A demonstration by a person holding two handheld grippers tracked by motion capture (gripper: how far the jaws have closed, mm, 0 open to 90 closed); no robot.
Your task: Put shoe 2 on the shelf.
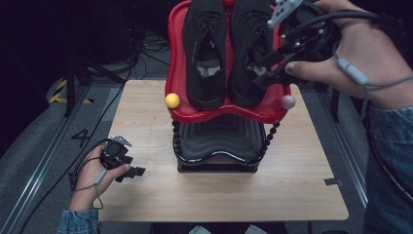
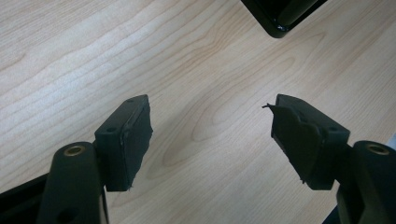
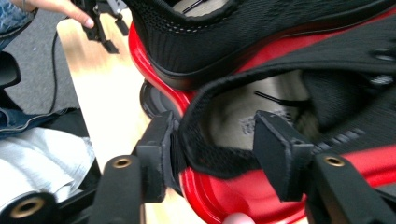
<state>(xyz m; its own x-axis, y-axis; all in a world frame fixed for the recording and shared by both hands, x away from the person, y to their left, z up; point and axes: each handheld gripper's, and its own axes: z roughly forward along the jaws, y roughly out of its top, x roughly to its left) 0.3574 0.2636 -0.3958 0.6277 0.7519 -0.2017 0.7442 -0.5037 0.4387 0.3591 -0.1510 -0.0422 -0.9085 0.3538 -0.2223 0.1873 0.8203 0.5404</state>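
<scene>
the right hand-held gripper stood open, jaws straddling the soft mesh heel collar of the right shoe on the red tray, gripping nothing. the shoe looked light and floppy; its heel rim seemed the best hold. the left hand-held gripper was open over the desk.

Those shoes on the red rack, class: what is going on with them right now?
A person works with two handheld grippers. A pair of black shoes sits on the red top tray of a small stand on the wooden table. The right gripper is at the right shoe's heel, jaws open astride its collar. The left gripper hangs open over bare tabletop.
</scene>
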